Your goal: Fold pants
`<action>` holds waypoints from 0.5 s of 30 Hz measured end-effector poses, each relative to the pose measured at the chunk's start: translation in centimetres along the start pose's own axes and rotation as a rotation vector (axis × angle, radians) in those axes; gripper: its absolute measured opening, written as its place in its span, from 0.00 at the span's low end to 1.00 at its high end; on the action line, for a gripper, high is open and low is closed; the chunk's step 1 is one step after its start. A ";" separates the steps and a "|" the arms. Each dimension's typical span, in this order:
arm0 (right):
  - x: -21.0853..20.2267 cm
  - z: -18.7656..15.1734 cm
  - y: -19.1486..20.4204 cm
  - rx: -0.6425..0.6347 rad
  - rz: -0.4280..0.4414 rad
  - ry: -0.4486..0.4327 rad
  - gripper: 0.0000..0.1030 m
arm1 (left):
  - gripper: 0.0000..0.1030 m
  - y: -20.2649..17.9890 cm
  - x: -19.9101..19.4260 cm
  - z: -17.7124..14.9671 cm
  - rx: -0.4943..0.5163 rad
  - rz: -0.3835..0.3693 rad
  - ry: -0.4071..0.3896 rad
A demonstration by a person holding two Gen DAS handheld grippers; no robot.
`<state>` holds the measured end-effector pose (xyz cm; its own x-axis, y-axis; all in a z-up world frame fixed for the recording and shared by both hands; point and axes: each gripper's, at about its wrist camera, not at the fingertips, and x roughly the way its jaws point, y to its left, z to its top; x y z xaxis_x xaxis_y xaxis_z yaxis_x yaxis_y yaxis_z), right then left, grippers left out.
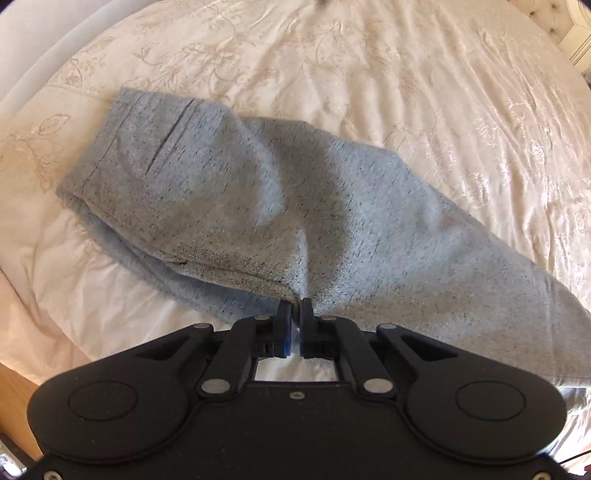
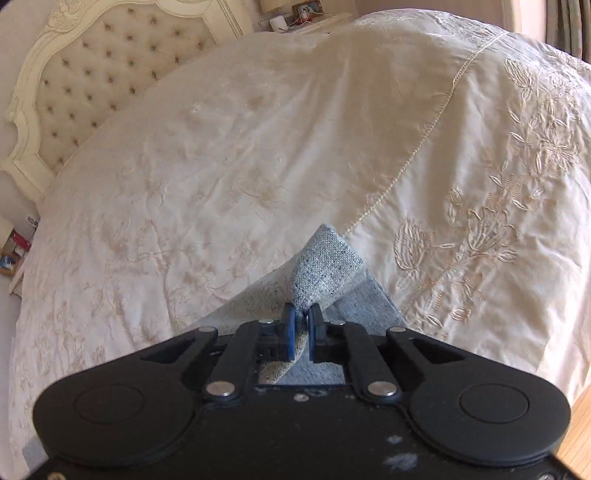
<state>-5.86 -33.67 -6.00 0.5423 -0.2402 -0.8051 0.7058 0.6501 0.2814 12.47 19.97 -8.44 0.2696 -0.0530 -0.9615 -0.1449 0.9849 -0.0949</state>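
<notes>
The grey-blue speckled pants lie on the cream bedspread, partly folded, with the waistband and a pocket seam at the far left. My left gripper is shut on an edge of the pants near the middle and lifts the cloth into a ridge. In the right wrist view my right gripper is shut on a bunched corner of the pants, which sticks up beyond the fingertips, with more grey cloth lying below it.
The embroidered bedspread covers the whole bed. A tufted cream headboard stands at the far left, with a cluttered bedside table behind. The bed edge and wooden floor show at the lower left.
</notes>
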 end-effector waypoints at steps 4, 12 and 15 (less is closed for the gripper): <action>3.5 -3.4 -2.5 -0.052 -0.123 0.140 0.07 | 0.00 1.2 4.3 -1.8 -0.025 0.080 0.093; 3.1 -3.0 -2.1 -0.101 -0.126 0.127 0.07 | 0.00 1.9 5.2 -3.1 -0.042 0.118 0.116; 2.1 -2.4 -1.9 -0.121 -0.112 0.094 0.07 | 0.01 1.5 4.1 -3.0 -0.021 0.079 0.100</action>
<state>-7.16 -33.71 -9.50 0.4144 -0.2517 -0.8746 0.6965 0.7063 0.1268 10.48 20.75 -13.35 0.1605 0.0078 -0.9870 -0.1819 0.9831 -0.0218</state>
